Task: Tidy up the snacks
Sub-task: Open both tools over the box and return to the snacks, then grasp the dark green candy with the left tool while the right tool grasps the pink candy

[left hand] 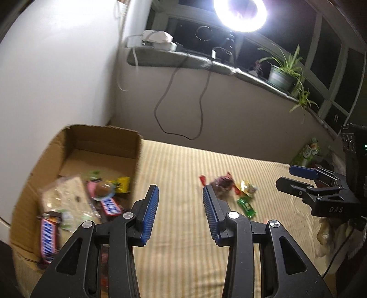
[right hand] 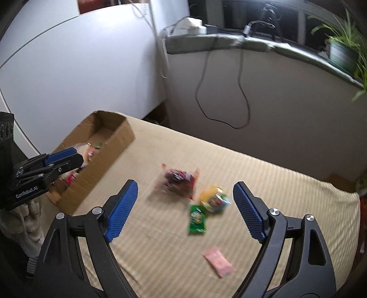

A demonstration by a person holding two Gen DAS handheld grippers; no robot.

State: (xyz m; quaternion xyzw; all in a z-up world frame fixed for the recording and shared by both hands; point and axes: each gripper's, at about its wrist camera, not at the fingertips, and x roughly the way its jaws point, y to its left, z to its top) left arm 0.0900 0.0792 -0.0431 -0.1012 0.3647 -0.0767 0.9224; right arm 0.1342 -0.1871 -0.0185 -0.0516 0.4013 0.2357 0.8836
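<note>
A cardboard box (left hand: 103, 130) stands at the left on the striped beige bedcover; inside lie Snickers bars (left hand: 48, 240), a clear bag (left hand: 66, 197) and other wrapped snacks. My left gripper (left hand: 180, 188) hovers just right of the box, open with nothing between its fingers. Loose on the cover lie a red bag (right hand: 177, 181), a yellow pack (right hand: 214, 198), a green pack (right hand: 196, 220) and a pink packet (right hand: 218, 263). My right gripper (right hand: 185, 184) is above them, open wide and empty. The right gripper (left hand: 284, 177) also shows at the right edge of the left wrist view.
A white wall runs behind the box (right hand: 110, 146). Cables (left hand: 183, 103) hang from a stone window ledge (left hand: 206, 62) that bears a potted plant (left hand: 282, 73); a ring light (left hand: 240, 13) glares above. The bedcover's far edge (right hand: 252, 155) meets the wall. My left gripper (right hand: 76, 155) shows over the box.
</note>
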